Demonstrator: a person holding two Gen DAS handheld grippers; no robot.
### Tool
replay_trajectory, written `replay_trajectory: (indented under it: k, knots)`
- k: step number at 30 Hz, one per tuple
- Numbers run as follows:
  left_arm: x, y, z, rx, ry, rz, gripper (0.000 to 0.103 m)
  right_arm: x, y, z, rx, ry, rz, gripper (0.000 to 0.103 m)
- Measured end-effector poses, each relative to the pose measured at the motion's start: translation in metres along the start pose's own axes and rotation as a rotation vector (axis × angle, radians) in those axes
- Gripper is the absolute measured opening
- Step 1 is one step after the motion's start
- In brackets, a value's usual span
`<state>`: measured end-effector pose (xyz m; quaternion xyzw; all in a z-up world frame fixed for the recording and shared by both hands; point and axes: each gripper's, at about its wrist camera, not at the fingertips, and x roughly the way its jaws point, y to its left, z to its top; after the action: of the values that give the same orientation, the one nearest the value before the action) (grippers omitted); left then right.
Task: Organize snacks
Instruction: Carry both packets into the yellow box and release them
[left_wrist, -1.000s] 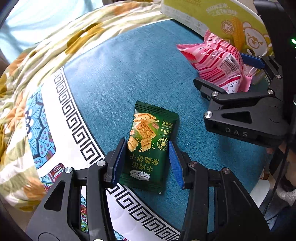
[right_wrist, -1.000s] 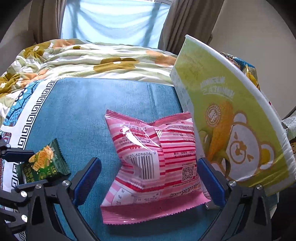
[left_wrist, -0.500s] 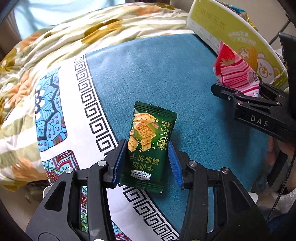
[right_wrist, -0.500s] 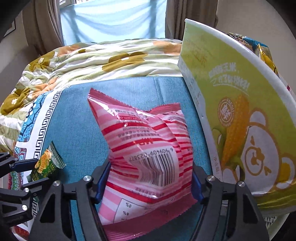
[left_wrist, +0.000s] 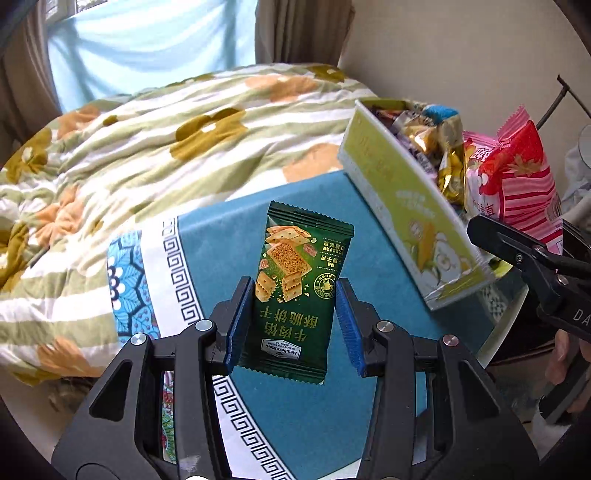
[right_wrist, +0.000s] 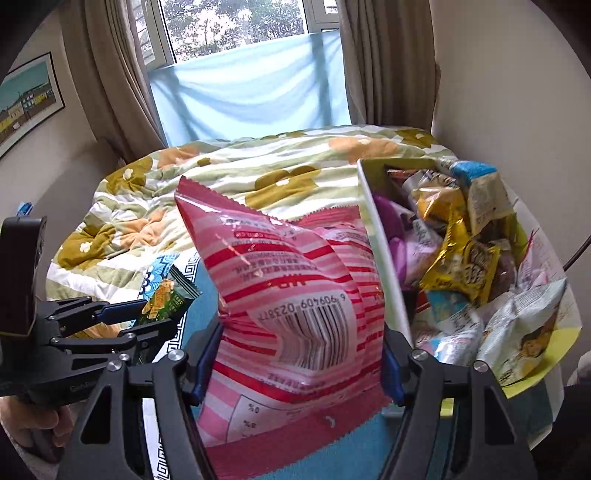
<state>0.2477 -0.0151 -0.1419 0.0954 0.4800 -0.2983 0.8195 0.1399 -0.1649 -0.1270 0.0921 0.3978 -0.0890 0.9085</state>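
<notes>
While the left gripper (left_wrist: 293, 325) remains clamped on the green cracker packet (left_wrist: 301, 291), the packet now hangs clear above the teal tablecloth (left_wrist: 221, 236); half a second ago it lay flat on that cloth. The right gripper (right_wrist: 297, 363) stays clenched on the pink striped bag (right_wrist: 291, 295), which has risen from cloth level to beside the white rim of the snack box (right_wrist: 384, 258). That box, previously seen side-on, now shows its interior, filled with assorted wrapped snacks (right_wrist: 465, 258). A floral quilt (left_wrist: 147, 147) lies behind.
</notes>
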Motion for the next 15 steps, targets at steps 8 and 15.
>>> replay_trajectory:
  k: [8,15]
  knots:
    - [-0.018,-0.104,0.065,0.03,-0.106,-0.049,0.041,-0.065,-0.088,0.04,-0.02,-0.062,-0.042,0.066]
    - [0.021,-0.197,0.092,-0.025,-0.068,-0.075,0.041,-0.085,-0.167,0.054,-0.039,-0.061,-0.013,0.066]
